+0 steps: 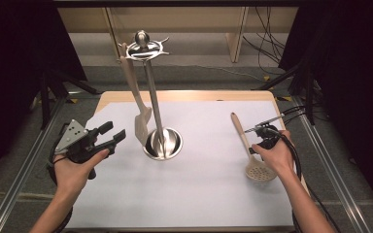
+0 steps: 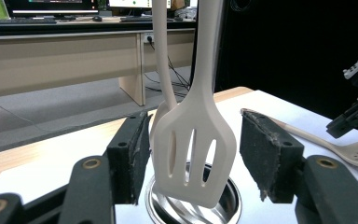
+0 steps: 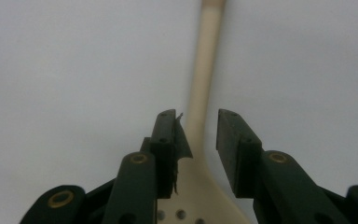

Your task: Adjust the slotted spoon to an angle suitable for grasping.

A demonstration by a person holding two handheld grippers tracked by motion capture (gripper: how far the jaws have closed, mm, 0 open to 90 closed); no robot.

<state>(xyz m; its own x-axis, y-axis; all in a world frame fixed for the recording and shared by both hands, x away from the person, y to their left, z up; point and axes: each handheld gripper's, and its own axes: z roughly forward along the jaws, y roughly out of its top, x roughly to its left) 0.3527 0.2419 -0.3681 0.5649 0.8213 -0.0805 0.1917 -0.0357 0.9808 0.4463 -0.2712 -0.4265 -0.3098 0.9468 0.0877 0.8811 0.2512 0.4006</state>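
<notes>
The skimmer spoon lay flat at the right of the high view, its neck between the spread jaws of the right gripper. A good grasp would have meant centring on the neck, then closing squarely. The left gripper, also spread, waited at the left beside the utensil stand.

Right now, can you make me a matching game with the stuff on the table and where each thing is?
Things:
1. slotted spatula
2. skimmer spoon
3. metal stand
4. left gripper

Places or states:
A. lying flat on the white sheet
B. hanging from a hook
C. open, held above the table
D. standing upright mid-table

Pairs: 1-B, 2-A, 3-D, 4-C
</notes>
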